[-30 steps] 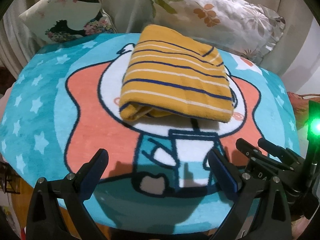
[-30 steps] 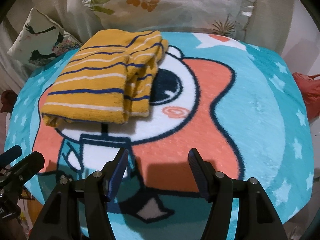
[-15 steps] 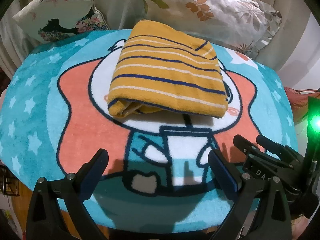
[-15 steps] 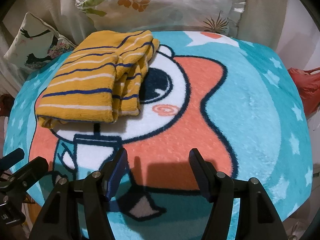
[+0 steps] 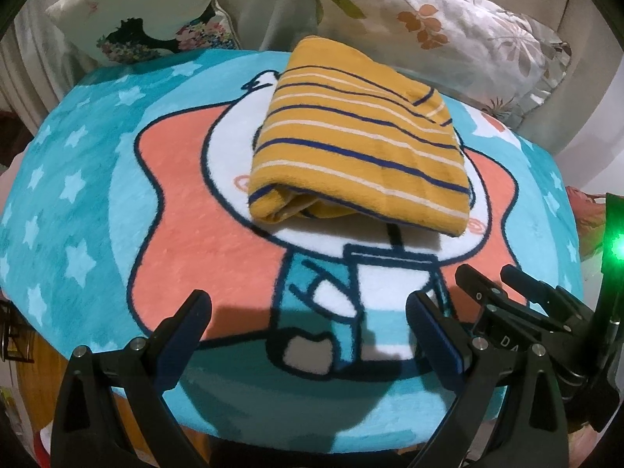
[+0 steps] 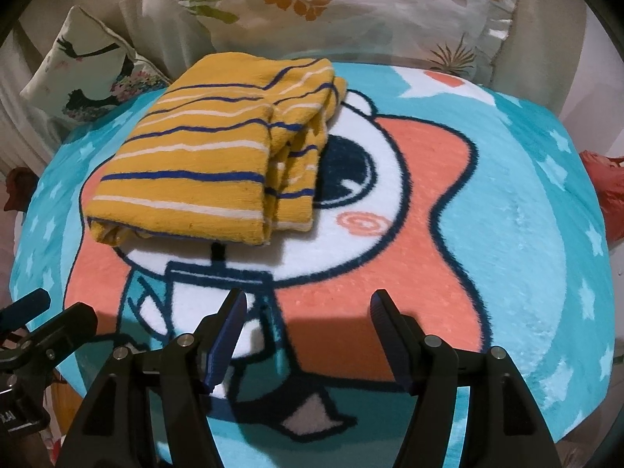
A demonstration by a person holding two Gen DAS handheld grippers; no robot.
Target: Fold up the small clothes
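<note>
The left claw [image 5: 308,335] is seen at the bottom of the left wrist view, its two dark fingers spread wide with nothing held between them. It is held low over the near edge of a blanket [image 5: 78,195], a turquoise one printed with white stars and a cartoon figure on a coral star. Part of the right claw's black frame is seen just beside it, at the lower right of that view.

The right claw [image 6: 308,331] is seen at the bottom of the right wrist view, also spread open and holding nothing, over the coral part of the blanket [image 6: 526,214].

The folded shirt [image 5: 358,144], mustard yellow with navy and white stripes, is laid flat on the blanket, straight ahead of the left claw and well apart from it. In the right wrist view the folded shirt [image 6: 202,163] is found ahead and to the left of the right claw, its stacked layers shown along its right edge. Neither claw is touching it.

Beyond the blanket, a leaf-print pillow [image 5: 448,27] and a smaller cushion [image 5: 136,11] with a dark figure are propped against the back.
</note>
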